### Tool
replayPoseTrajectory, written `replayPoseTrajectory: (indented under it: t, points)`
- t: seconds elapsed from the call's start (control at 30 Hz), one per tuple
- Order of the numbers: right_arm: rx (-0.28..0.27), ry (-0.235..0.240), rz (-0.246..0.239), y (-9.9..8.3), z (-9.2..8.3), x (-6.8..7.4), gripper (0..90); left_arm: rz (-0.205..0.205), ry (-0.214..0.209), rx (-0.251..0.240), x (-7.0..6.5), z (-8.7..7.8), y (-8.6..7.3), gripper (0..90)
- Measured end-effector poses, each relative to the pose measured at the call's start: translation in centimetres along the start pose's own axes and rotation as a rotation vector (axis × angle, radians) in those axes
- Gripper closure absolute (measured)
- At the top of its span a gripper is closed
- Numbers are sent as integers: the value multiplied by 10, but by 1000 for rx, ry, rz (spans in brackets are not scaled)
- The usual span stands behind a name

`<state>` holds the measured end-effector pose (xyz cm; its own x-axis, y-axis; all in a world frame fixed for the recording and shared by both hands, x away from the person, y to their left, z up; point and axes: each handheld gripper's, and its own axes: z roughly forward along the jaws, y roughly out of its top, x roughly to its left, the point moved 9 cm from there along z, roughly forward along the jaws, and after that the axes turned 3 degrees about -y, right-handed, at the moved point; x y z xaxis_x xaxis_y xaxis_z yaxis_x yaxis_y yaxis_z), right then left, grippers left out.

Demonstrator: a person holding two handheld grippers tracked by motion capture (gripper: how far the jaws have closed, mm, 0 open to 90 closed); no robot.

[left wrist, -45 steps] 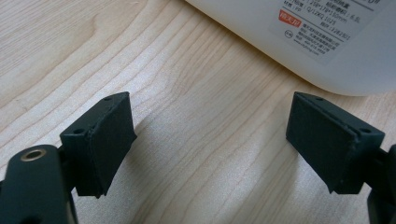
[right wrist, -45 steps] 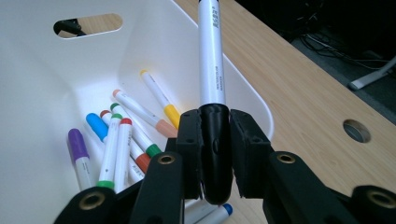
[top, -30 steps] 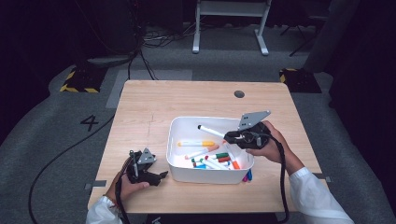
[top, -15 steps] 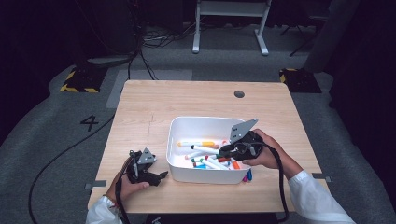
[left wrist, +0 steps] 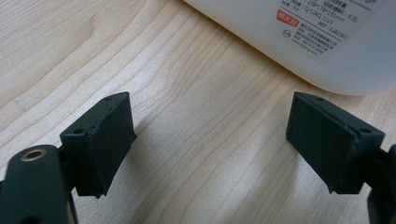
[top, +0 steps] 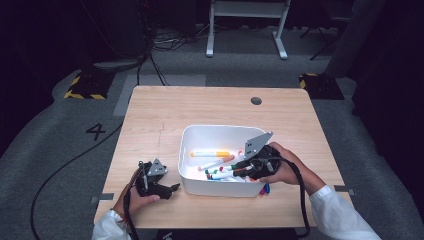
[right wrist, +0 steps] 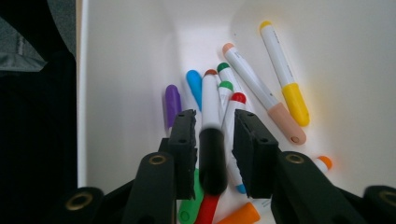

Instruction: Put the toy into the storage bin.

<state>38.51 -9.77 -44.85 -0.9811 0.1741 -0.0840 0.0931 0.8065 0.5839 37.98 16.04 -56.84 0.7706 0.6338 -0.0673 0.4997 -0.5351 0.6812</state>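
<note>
A white bin [top: 215,129] on the wooden table holds several coloured markers [top: 210,154]. My right gripper [top: 239,169] reaches down into the bin from its right side. Between its jaws lies a white marker with a black cap [right wrist: 211,107], on top of the other markers. The jaws of my right gripper [right wrist: 214,128] have just been opening, and small gaps show on both sides of the marker. My left gripper [top: 172,189] rests on the table just left of the bin's front wall. In its own view my left gripper [left wrist: 210,135] stands open with bare wood between its pads, near the bin [left wrist: 299,37].
A couple of markers [top: 264,189] lie on the table [top: 200,107] by the bin's front right corner. The table has a small round hole [top: 256,100] at the back right. Cables trail from both grippers over the front edge.
My right gripper has come down and forward into the bin with the black-capped marker, and its jaws have loosened around it. The left gripper has kept still.
</note>
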Motion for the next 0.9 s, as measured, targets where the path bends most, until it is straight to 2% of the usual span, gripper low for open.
replayPoseTrajectory:
  t: [0.23, 0.4, 0.43, 0.47, 0.57, 0.77, 0.83, 0.87, 0.9]
  points:
    - [-56, -62, 27, 0, -10, -11, 587, 0, 1, 0, 0, 0, 0, 154]
    - [-95, -150, 58, -4, -26, -21, 492, 1, 1, 0, 0, 0, 0, 154]
    - [-108, -156, 80, -4, -30, -22, 479, 0, 0, 0, 0, 0, 0, 153]
    - [-119, -172, 82, -6, -35, -24, 440, 0, 0, 0, 0, 0, 0, 154]
    - [-152, -250, 126, -10, -51, -29, 359, -1, 0, -1, 0, 0, 0, 153]
    - [-203, -314, 154, -22, -77, -32, 321, 0, 1, 0, 0, 0, 0, 154]
    - [-222, -335, 180, -35, -88, -30, 321, 0, 0, 0, 0, 0, 0, 153]
    - [-222, -335, 180, -35, -88, -30, 321, 0, 0, 0, 0, 0, 0, 153]
    - [-229, -352, 194, -45, -94, -29, 321, -1, -1, 0, 0, 0, 0, 153]
